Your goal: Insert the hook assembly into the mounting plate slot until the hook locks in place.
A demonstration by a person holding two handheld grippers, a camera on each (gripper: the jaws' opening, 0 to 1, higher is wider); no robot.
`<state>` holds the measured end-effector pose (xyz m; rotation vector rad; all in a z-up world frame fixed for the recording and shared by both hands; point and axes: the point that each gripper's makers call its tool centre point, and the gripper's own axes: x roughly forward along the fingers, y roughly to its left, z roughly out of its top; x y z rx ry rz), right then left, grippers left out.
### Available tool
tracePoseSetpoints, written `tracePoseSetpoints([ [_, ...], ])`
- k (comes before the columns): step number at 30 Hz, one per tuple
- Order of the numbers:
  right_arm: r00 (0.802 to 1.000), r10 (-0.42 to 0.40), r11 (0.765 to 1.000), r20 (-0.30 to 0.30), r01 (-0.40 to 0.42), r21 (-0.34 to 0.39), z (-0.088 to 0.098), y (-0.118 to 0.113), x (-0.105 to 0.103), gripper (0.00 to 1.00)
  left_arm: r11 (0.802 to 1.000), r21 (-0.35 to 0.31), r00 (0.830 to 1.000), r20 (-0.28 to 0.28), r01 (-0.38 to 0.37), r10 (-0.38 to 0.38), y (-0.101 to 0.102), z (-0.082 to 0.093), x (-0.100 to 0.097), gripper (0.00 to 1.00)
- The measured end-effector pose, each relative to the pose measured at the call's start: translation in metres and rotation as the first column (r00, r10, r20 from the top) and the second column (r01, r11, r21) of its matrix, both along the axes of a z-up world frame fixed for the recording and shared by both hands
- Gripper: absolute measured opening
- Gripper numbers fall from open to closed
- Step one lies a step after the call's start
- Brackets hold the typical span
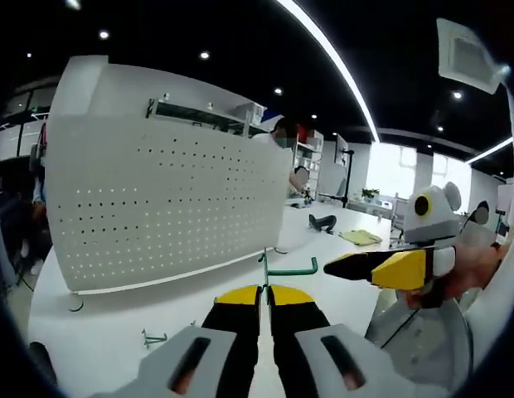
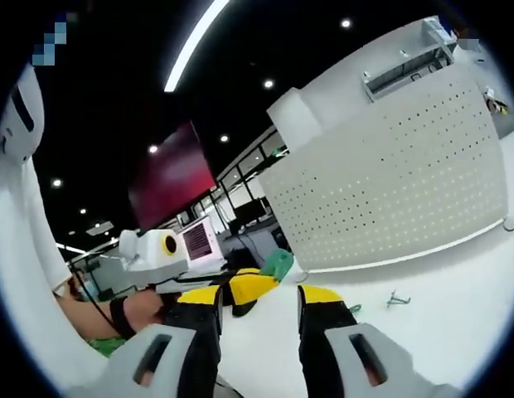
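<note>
- Hook (image 1: pixel 278 269), green wire, stands pinched at its stem between the pressed-together yellow tips of the left gripper (image 1: pixel 264 292), its arm running off to the right above the white table (image 1: pixel 116 332).
- Right gripper (image 1: pixel 388 267) enters the left gripper view from the right, its yellow-and-black tips together and pointing at the hook's free end, close to it but apparently not touching.
- In the right gripper view, the right gripper (image 2: pixel 259 300) has its jaws spread with nothing between them; the left gripper (image 2: pixel 240 286) sits just ahead, a green piece (image 2: pixel 278 264) at its tip.
- Beyond the hands, two spare green hooks lie on the table: one (image 1: pixel 153 337) near the left gripper, another (image 2: pixel 397 298) close to the board's foot. Counted with the held one, that makes three hooks.
- Farthest of the task's things, one white perforated mounting plate (image 1: pixel 166 199) stands upright on the table, also seen at (image 2: pixel 390 174), well apart from the held hook.
- Judged step: hook in hand, not yet inserted. Next move calls for carrying it forward to the plate, lining its prongs with a row of holes, then pushing until it seats.
</note>
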<state>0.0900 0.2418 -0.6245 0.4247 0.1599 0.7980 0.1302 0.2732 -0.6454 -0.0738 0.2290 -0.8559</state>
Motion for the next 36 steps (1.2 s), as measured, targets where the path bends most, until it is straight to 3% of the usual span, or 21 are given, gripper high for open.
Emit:
tracePoseSetpoints([
  [13,0.999,-0.003,0.997,-0.038,0.006,0.076,0.004,-0.002,0.005,0.17,0.998,0.005,0.997,0.041,0.060,-0.060,-0.017,0.008,-0.014,0.04],
  [16,0.998,-0.014,0.997,-0.060,0.019,0.079,0.001,-0.005,0.007,0.16,0.998,0.001,0.997,0.044,0.071,-0.071,-0.020,0.009,-0.016,0.04],
  [19,0.996,-0.004,0.993,-0.088,0.015,0.118,0.001,-0.006,0.006,0.09,0.997,-0.002,0.996,0.051,0.079,-0.079,-0.023,0.010,-0.018,0.04],
  [26,0.993,-0.001,0.989,-0.120,0.018,0.145,0.001,-0.006,0.008,0.06,0.995,0.006,0.992,0.079,0.102,-0.102,-0.029,0.013,-0.022,0.04],
  [30,0.988,0.009,0.980,-0.156,0.023,0.197,0.002,-0.007,0.009,0.06,0.994,0.036,0.986,0.127,0.101,-0.105,-0.030,0.016,-0.022,0.04],
  [36,0.984,0.001,0.976,-0.175,0.038,0.215,0.000,-0.009,0.011,0.03,0.990,0.083,0.978,0.169,0.111,-0.123,-0.033,0.018,-0.026,0.04],
])
